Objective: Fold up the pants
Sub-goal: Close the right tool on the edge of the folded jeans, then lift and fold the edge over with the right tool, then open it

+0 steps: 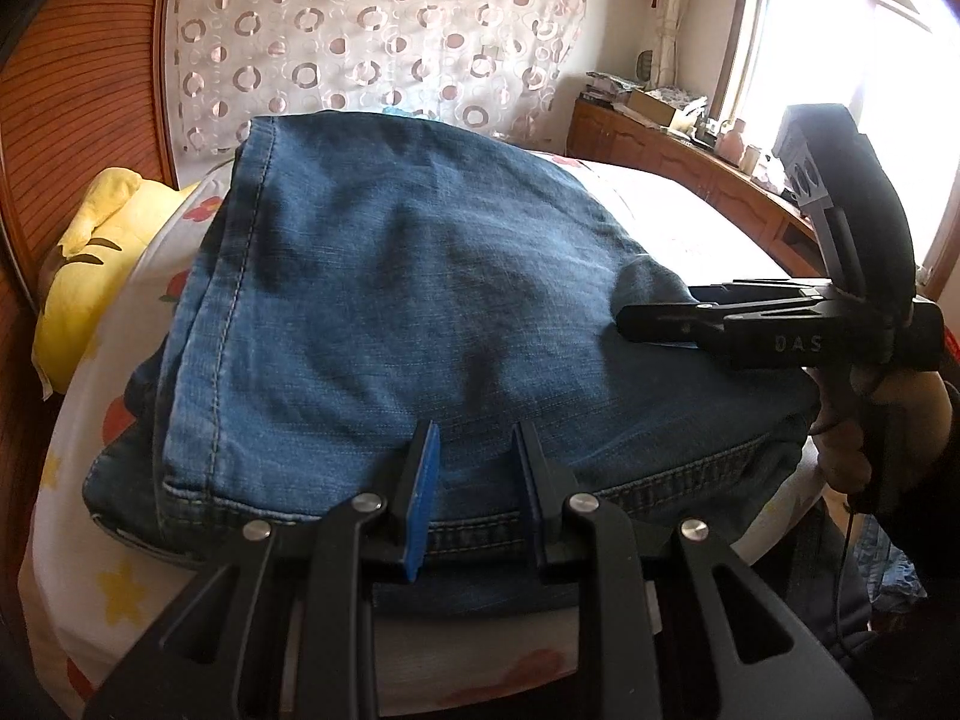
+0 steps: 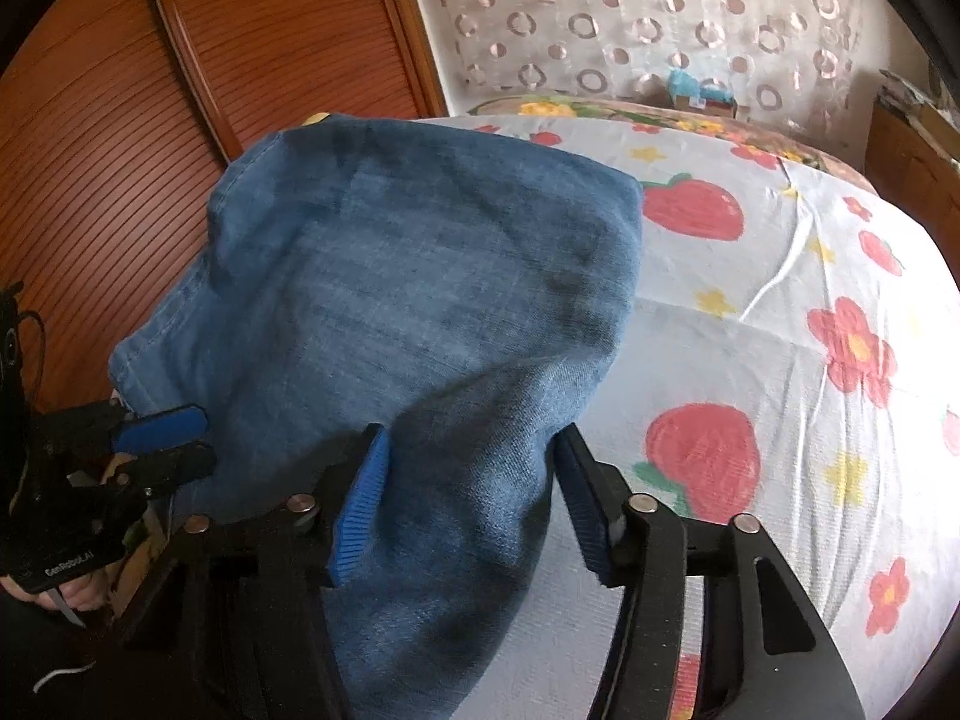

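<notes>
Jeans [image 1: 420,300] lie folded on bed [image 2: 780,300], long axis running straight ahead of left gripper [image 1: 477,492], whose part-open jaws straddle the near hem w/o clamping; right gripper [image 2: 471,492], wide open, straddles the other near corner, neither nearer.

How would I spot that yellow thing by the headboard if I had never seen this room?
Start at the bed with its white sheet printed with strawberries and flowers. Left of the folded blue jeans, against the reddish wooden headboard, lies a soft pillow. It alone is plain bright yellow with dark marks.
</notes>
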`<move>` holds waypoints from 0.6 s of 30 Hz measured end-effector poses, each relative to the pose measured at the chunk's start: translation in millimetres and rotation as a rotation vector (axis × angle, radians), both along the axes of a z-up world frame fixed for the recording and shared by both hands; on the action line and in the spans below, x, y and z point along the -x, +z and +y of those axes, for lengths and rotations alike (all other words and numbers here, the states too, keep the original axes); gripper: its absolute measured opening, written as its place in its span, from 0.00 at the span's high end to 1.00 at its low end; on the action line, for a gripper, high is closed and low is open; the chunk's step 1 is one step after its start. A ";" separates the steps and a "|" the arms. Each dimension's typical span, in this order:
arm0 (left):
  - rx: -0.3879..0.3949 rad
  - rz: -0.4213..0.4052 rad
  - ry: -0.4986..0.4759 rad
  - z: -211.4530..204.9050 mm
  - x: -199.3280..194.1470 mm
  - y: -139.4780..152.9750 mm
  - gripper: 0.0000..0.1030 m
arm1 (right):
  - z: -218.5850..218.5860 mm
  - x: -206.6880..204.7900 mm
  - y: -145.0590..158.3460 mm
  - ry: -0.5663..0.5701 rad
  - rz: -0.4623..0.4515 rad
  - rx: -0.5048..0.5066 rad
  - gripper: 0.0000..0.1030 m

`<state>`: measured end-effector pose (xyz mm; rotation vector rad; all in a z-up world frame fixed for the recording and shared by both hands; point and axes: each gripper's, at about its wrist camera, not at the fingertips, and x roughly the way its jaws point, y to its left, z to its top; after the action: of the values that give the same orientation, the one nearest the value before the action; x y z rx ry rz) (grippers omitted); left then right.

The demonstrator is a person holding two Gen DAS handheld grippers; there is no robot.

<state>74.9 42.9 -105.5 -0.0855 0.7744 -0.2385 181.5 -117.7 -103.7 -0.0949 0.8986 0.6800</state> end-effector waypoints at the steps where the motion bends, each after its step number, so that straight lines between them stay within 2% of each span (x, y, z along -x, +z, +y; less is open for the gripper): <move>1: 0.000 0.001 0.000 0.0 0.0 -0.1 0.77 | -0.1 0.1 -0.1 0.001 0.006 -0.007 0.58; 2: 0.000 0.000 0.001 -0.4 0.3 0.3 0.77 | 0.0 -0.4 -0.2 0.004 0.013 -0.016 0.67; 3: -0.001 -0.001 0.001 -0.7 0.5 0.6 0.77 | 0.2 -1.2 -0.3 0.012 0.025 -0.031 0.71; 5: -0.004 0.000 -0.001 -1.7 0.5 1.3 0.77 | -0.8 -2.7 1.3 0.021 0.038 -0.057 0.89; 6: -0.003 0.001 0.000 -1.8 0.4 1.8 0.77 | -0.3 -2.3 3.3 0.030 0.037 -0.061 0.91; 11: 0.010 0.003 0.015 -0.5 -0.4 10.7 0.77 | 3.0 12.1 37.3 0.045 -0.093 -0.066 0.94; 18: 0.021 -0.064 0.022 -3.6 0.0 42.2 0.77 | -0.9 27.8 102.2 0.035 -0.267 -0.054 0.96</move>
<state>74.8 39.3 -63.3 -0.1062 0.7074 -0.2274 153.7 -118.6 -1.4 -0.1497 0.6229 0.7051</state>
